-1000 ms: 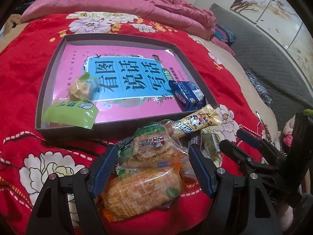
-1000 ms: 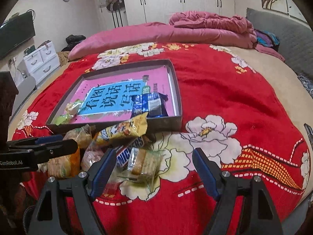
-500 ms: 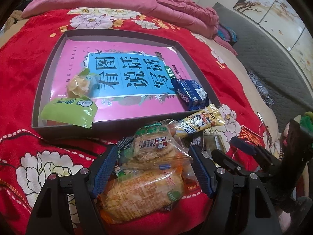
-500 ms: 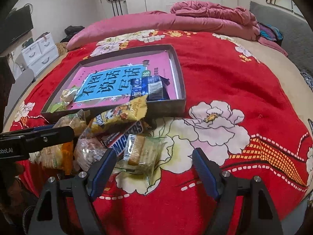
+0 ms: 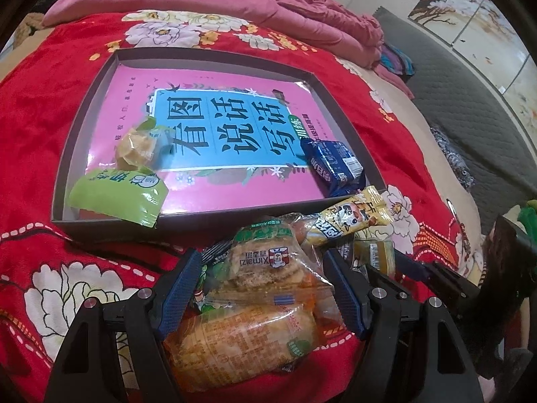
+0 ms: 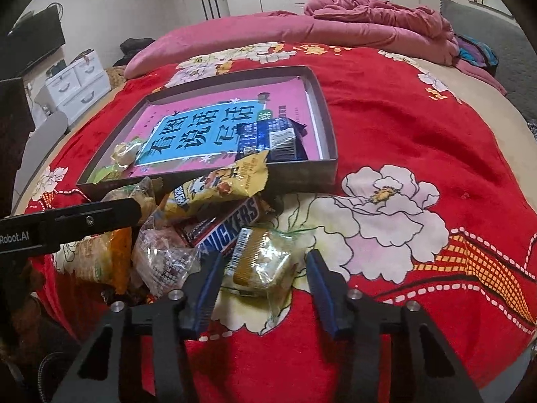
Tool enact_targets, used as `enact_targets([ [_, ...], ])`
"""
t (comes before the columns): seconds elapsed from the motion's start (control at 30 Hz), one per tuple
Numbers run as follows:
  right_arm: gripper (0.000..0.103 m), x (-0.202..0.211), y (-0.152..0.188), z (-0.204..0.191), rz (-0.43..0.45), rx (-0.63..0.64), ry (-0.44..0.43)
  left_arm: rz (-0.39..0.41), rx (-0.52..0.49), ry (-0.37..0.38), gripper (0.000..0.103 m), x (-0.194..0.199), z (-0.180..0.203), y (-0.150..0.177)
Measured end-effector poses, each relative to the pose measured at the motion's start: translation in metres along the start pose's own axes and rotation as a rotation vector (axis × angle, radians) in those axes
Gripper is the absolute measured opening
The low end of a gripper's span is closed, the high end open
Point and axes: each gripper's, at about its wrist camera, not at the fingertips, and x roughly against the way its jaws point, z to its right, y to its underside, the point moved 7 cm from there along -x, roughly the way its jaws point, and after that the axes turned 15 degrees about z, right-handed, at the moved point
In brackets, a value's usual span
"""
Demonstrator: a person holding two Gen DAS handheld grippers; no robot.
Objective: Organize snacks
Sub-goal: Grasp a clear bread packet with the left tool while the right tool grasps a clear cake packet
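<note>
A pile of wrapped snacks lies on the red flowered bedspread, in front of a shallow dark grey tray (image 5: 134, 231) lined with a pink book. My left gripper (image 5: 261, 288) stands open over the pile, with a cracker packet (image 5: 265, 262) and an orange bread packet (image 5: 241, 342) between its fingers. My right gripper (image 6: 265, 288) has its jaws closing around a small gold-and-clear packet (image 6: 258, 262); the right pad stands clear of it. A Snickers bar (image 6: 231, 225) and a yellow snack bar (image 6: 225, 184) lie just beyond. The tray (image 6: 302, 174) holds a green packet (image 5: 117, 194), a wrapped pastry (image 5: 137, 144) and a blue packet (image 5: 332, 164).
A rolled pink quilt (image 6: 302, 30) lies along the far side of the bed. White drawers (image 6: 77, 84) and a dark screen (image 6: 37, 40) stand to the left of the bed. Open red bedspread (image 6: 419, 127) stretches to the right of the tray.
The right gripper has come closer to the pile and its jaws have narrowed around the small gold packet. The left gripper has kept still at the same width.
</note>
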Motion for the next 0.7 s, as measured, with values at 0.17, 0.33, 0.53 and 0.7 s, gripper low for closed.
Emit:
enact_targets([
  [0.17,0.049,-0.0021,0.0001,0.0007,-0.002,-0.008,-0.007,-0.001,0.002,0.000,0.076,-0.0015,0.0006,-0.0002],
  [0.33,0.049,-0.0030,-0.0002,0.0009,-0.004,-0.008,-0.007,-0.003,0.005,-0.016,0.070,-0.0039,-0.0017,-0.0006],
  [0.53,0.049,-0.0060,0.0003,0.0014,-0.007,-0.004,-0.005,-0.011,0.008,-0.025,0.065,-0.0064,-0.0036,-0.0014],
  [0.7,0.049,-0.0088,0.0010,0.0024,-0.010,-0.006,-0.006,-0.016,-0.015,-0.037,0.065,-0.0082,-0.0010,-0.0005],
])
